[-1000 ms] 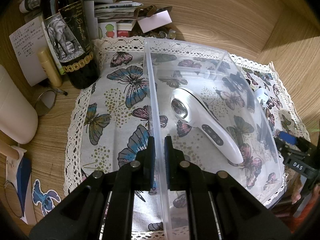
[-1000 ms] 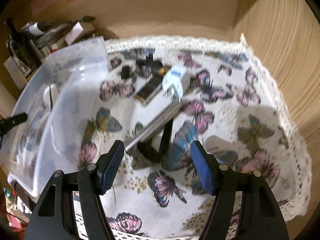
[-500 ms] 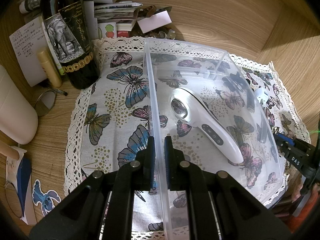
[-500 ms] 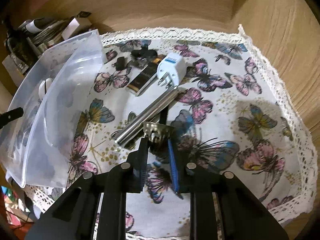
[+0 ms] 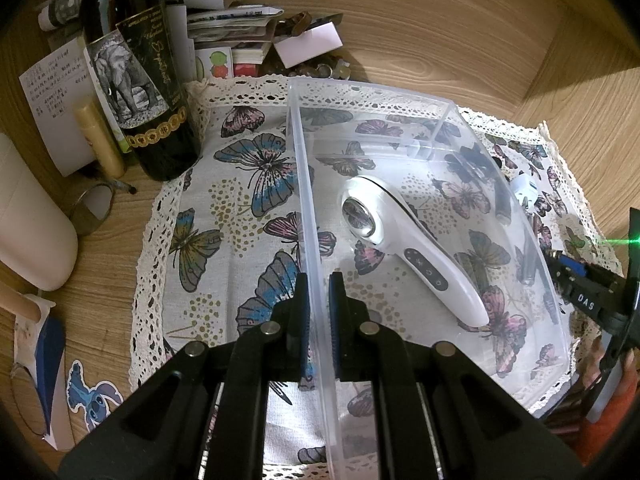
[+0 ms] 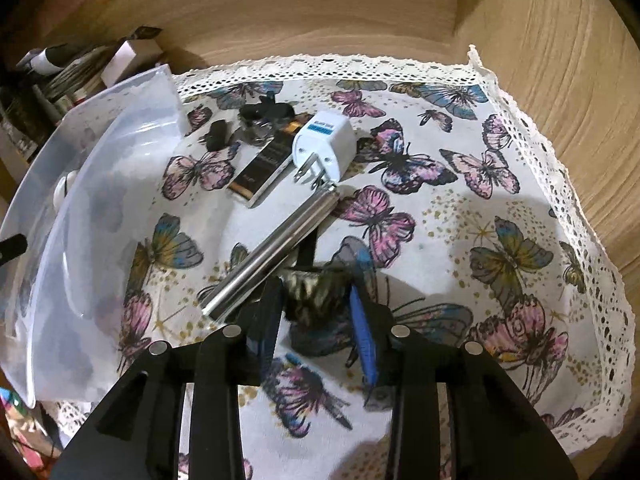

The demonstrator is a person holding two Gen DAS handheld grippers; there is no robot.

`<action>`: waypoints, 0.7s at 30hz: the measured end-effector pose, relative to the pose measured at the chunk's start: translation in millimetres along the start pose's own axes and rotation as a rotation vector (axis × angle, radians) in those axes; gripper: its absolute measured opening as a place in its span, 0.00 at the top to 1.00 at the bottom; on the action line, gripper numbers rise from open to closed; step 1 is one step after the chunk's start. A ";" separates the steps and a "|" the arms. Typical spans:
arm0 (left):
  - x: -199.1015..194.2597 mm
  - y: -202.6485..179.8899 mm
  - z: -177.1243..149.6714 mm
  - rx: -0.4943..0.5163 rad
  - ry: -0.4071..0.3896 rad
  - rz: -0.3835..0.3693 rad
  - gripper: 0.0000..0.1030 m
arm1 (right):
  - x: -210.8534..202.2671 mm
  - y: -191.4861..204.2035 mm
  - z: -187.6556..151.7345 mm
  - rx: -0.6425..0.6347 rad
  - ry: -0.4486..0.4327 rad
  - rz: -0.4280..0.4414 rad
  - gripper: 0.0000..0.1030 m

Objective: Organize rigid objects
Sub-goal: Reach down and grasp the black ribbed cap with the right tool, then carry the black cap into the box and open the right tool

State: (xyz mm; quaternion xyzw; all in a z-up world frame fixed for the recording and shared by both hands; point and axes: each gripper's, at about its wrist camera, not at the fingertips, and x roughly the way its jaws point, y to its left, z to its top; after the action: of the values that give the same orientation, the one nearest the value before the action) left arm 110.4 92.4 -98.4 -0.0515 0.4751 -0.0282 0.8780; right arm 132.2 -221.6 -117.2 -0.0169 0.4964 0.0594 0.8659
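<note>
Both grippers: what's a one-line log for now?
left gripper: shut on clear bin wall | right gripper: around dark clip, grip unclear

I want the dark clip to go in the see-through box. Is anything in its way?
The silver bar lies slantwise between the dark clip, held in the right gripper, and the clear box. Lifting over it should clear the way; the box wall is also raised.

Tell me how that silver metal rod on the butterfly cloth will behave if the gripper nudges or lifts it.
The silver rod looks like a smooth, rigid cylinder, so it will probably roll sideways if nudged. Its polished surface may slip between the pads. One end sits close against the white plug adapter, so a push along its length would likely shove that too.
</note>
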 end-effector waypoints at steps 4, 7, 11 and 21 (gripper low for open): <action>0.5 0.3 1.0 -0.003 0.004 -0.005 0.92 | -11.8 0.6 8.2 -0.007 -0.049 -0.006 0.73; 0.6 0.2 1.2 0.000 0.004 -0.003 0.92 | -28.5 3.8 18.1 -0.018 -0.105 0.003 0.73; 1.1 -0.2 0.7 0.007 0.001 0.001 0.92 | -46.6 17.7 32.2 -0.055 -0.171 0.028 0.73; 1.2 -0.7 1.7 0.007 0.009 0.004 0.92 | -59.9 72.0 56.7 -0.170 -0.247 0.170 0.73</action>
State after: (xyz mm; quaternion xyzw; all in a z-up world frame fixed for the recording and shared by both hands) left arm 112.5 91.8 -98.4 -0.0471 0.4790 -0.0283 0.8761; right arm 142.2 -150.3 -34.8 -0.0405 0.3792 0.1760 0.9075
